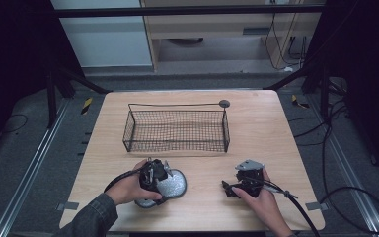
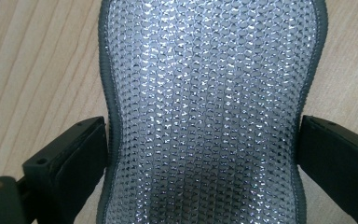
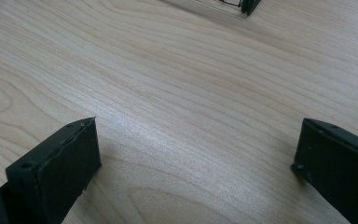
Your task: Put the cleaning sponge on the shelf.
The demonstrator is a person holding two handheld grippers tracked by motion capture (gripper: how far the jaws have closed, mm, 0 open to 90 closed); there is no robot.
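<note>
Silvery mesh pad (image 2: 205,116) flat on the wooden table (image 3: 177,93), straddled at its narrow waist by the wide-spread left gripper (image 2: 204,154), wire basket (image 1: 176,129) beyond in the high view, right gripper (image 3: 198,154) agape over bare wood.

my right gripper (image 3: 198,163), jaws spread wide apart, over the bare wooden table (image 3: 177,88); a corner of the wire basket (image 3: 247,4) lies well beyond the gripper.
</note>
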